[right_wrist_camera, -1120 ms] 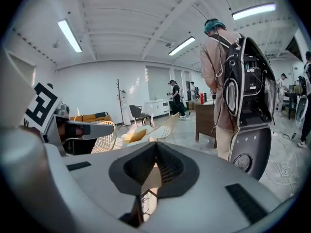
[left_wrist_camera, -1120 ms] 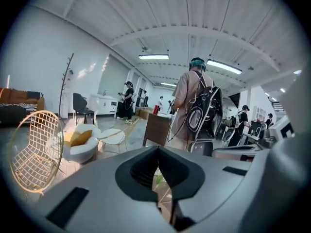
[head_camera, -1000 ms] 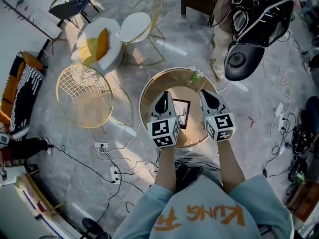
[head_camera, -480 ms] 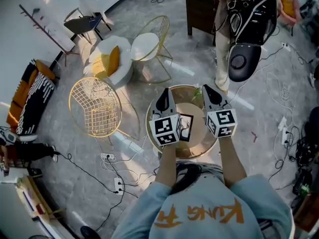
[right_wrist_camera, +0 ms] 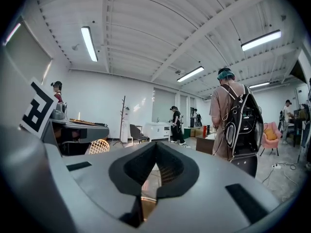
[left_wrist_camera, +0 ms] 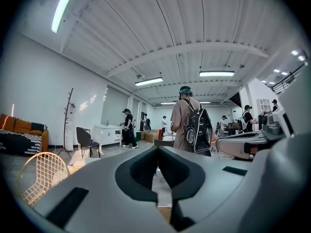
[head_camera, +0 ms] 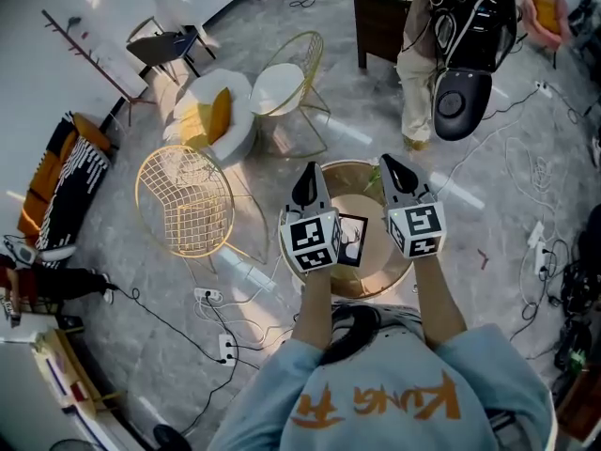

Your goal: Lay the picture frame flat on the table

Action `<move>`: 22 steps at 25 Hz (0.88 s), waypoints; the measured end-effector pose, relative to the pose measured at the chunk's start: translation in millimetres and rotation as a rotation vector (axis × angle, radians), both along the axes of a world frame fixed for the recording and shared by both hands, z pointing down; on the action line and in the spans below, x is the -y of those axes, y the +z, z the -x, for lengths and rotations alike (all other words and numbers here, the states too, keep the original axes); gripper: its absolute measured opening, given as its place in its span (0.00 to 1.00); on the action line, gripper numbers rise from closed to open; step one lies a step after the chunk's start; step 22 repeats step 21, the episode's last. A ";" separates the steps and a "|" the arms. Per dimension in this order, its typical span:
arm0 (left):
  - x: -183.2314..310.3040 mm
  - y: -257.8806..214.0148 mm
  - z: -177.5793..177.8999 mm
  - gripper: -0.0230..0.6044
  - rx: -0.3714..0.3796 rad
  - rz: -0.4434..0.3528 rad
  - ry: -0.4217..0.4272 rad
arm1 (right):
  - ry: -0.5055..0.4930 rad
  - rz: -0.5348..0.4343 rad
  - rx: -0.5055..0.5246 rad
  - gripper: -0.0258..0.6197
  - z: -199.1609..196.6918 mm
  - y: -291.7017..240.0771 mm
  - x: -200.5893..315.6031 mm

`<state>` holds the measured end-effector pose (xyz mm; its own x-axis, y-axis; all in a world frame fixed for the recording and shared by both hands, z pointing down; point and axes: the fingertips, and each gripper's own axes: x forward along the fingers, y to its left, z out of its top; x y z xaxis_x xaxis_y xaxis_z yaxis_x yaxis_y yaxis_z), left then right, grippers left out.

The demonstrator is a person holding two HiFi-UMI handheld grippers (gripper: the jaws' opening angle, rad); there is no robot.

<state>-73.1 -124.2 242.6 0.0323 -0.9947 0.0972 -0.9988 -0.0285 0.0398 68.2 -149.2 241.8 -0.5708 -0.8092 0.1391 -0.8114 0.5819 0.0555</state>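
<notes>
Left gripper closed, right gripper closed, shirt lettered KUNG

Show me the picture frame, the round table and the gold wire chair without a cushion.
picture frame (head_camera: 353, 241), head view, centre of its picture
round table (head_camera: 364, 203), head view, bare top beyond the frame
gold wire chair (head_camera: 185, 200), head view, mesh of its seat shell

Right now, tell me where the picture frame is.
In the head view, the picture frame is on the round table, between the left gripper and the right gripper, closer to the left one.
</notes>
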 end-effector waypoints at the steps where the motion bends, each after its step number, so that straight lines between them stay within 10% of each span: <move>1: 0.3 -2.0 2.1 0.07 0.004 0.000 -0.009 | 0.014 -0.005 0.002 0.04 -2.0 -3.5 1.8; 22: 2.7 -5.7 -17.1 0.07 0.007 0.010 0.021 | 0.078 -0.016 -0.003 0.04 -27.9 -14.0 2.2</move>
